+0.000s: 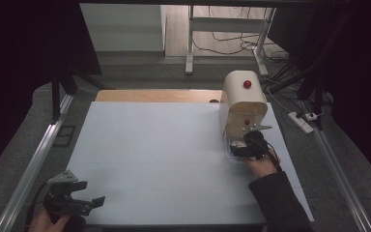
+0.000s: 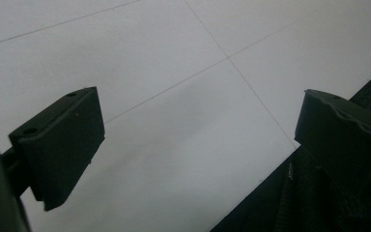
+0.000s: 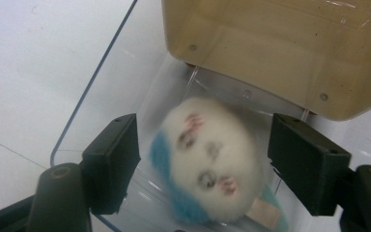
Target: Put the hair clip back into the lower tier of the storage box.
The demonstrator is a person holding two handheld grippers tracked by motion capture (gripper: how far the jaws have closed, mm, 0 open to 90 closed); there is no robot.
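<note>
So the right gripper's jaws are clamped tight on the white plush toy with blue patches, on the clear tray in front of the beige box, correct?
Not quite. In the right gripper view the right gripper stands open around the plush toy, gaps on both sides. The toy does lie on the clear tray before the beige box.

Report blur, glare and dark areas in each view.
High view: dim, black at both sides, pale white table lit evenly. Left gripper view: sharp, no glare. Right gripper view: fluffy white-and-blue plush toy blurred between the jaws; faint reflections on the clear plastic tray.
</note>
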